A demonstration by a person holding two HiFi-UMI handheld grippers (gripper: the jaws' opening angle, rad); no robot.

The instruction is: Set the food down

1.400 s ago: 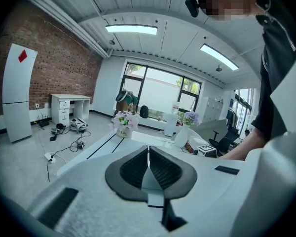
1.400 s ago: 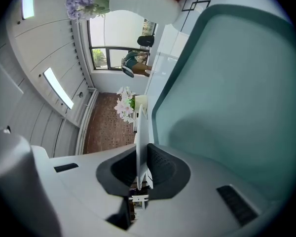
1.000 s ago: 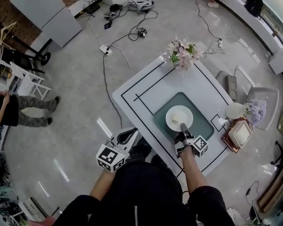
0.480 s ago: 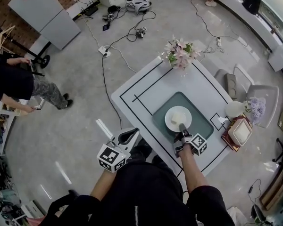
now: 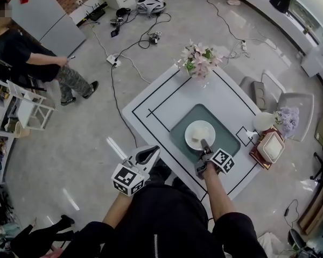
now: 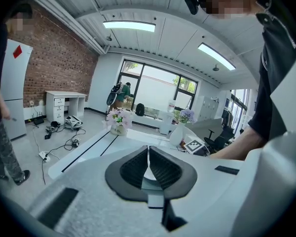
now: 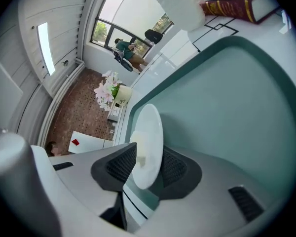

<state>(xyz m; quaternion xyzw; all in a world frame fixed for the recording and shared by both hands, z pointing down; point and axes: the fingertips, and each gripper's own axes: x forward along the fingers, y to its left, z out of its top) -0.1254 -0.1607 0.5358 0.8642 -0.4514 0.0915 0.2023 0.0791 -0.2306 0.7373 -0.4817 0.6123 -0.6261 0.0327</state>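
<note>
Teal mat (image 5: 227, 137): right gripper (image 5: 204, 143) opening around white plate (image 5: 198, 132) rim.

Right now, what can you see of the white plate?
The white plate is round, glossy and ceramic-looking, with no visible damage. It lies flat on the teal tray on the white table and carries a pale piece of food. Its near rim sits between the jaws of the right tongs, which are opening. Nothing else touches it.
</note>
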